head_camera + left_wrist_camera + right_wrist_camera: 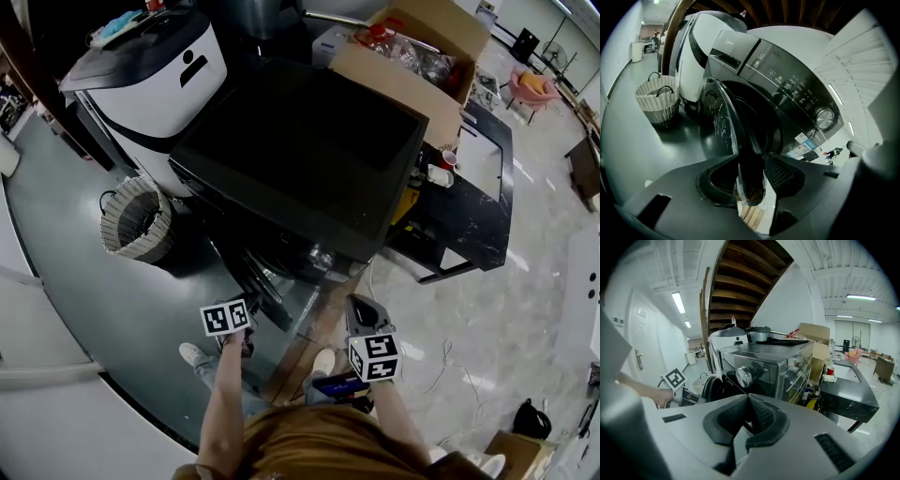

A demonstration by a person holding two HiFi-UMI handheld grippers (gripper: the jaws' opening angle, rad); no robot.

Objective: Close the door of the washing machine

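The dark front-loading washing machine [309, 150] stands in the middle, with its round glass door [723, 112] swung out towards me. The door's free rim runs down between the fingers of my left gripper [749, 180]. Those jaws stand wide and open, one on each side of the rim. My right gripper [747, 420] is shut with nothing in it. It hangs to the right of the door [267, 286] and points at the machine's front with its dial [744, 377]. In the right gripper view, the left gripper's marker cube [675, 379] shows beside the door.
A woven basket [136, 220] sits on the floor left of the machine, below a white appliance [159, 75]. A cardboard box [412, 56] stands behind the machine, to the right. A black table [478, 187] with a red cup [448, 157] stands at the right. My feet are close to the door.
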